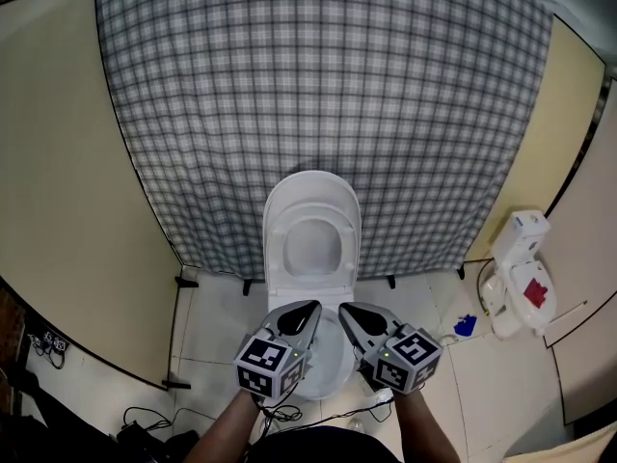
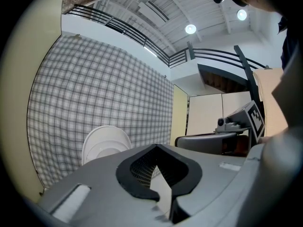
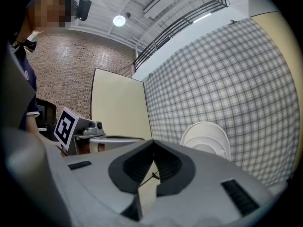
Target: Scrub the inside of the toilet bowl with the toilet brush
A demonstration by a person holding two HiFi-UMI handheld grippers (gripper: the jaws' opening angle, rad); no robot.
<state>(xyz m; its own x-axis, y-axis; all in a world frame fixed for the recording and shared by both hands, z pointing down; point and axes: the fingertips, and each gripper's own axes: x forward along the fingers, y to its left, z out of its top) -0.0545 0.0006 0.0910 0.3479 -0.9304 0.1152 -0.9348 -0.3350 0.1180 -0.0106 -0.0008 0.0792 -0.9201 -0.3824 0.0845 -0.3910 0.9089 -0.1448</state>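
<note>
The white toilet stands in the middle of the head view with its lid (image 1: 310, 228) raised against the checked backdrop. My two grippers cover most of the bowl (image 1: 326, 369) below it. My left gripper (image 1: 310, 307) and right gripper (image 1: 345, 309) hover side by side over the bowl, tips pointing at the lid, both shut with nothing between the jaws. The left gripper view shows its closed tips (image 2: 156, 145) and the lid (image 2: 105, 143) beyond. The right gripper view shows its closed tips (image 3: 153, 141) and the lid (image 3: 207, 138). I cannot make out a toilet brush for certain.
A grey checked cloth (image 1: 318, 85) hangs behind the toilet, with beige panels (image 1: 67, 162) on both sides. A white object with a red patch (image 1: 521, 276) and a small blue item (image 1: 466, 325) sit on the tiled floor at right. Cables (image 1: 145, 418) lie at lower left.
</note>
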